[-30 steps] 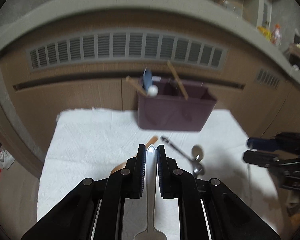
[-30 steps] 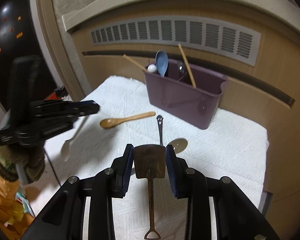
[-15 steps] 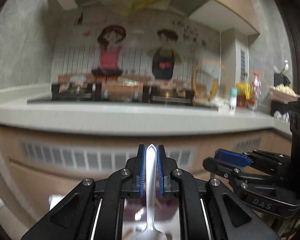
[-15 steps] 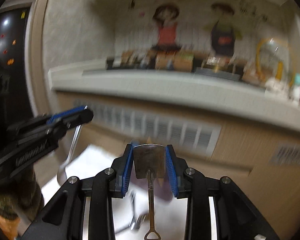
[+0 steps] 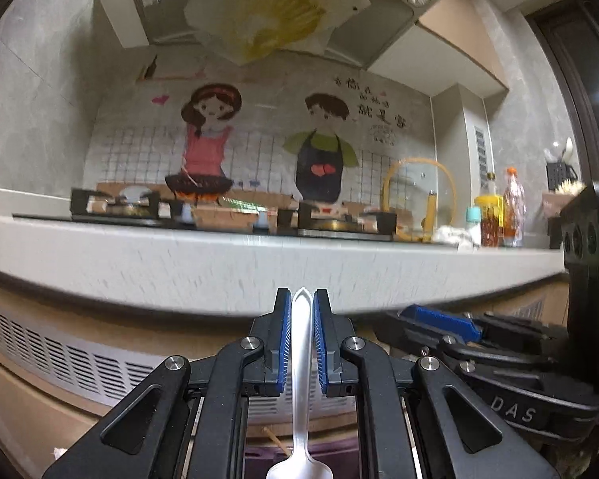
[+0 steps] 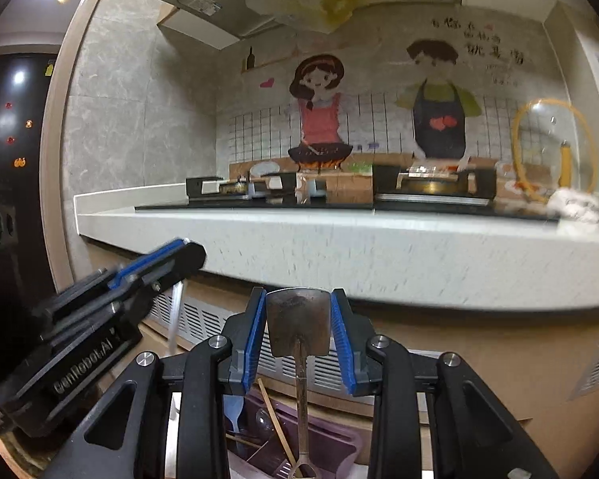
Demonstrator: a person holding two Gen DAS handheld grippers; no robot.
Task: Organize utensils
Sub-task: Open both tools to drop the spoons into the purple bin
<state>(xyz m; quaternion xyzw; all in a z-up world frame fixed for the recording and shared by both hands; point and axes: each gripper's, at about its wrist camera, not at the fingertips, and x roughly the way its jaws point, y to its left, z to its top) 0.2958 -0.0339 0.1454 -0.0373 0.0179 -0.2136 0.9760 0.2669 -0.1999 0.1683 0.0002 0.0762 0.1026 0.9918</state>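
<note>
My left gripper [image 5: 301, 299] is shut on the handle of a silver spoon [image 5: 300, 379], whose bowl hangs down toward the camera. My right gripper [image 6: 298, 299] is shut on the blade of a small rusty shovel-shaped utensil [image 6: 297, 327], handle hanging down. Both are raised and tilted up toward the kitchen counter. The purple utensil holder [image 6: 327, 445] shows low between the right gripper's arms, with chopsticks [image 6: 273, 415] and a blue spoon [image 6: 233, 409] inside. The left gripper appears at the left of the right wrist view [image 6: 179, 257], the right gripper at the right of the left wrist view [image 5: 423, 315].
A grey countertop edge [image 5: 259, 263] runs across both views above a vented cabinet panel [image 5: 60, 351]. A stove [image 6: 419, 189], bottles [image 5: 511, 211] and a cartoon wall sticker [image 5: 259, 143] lie behind. The towel is out of sight.
Both grippers lifted and tilted upward with their utensils held. The towel and loose utensils dropped out of view; the holder now sits below the grippers.
</note>
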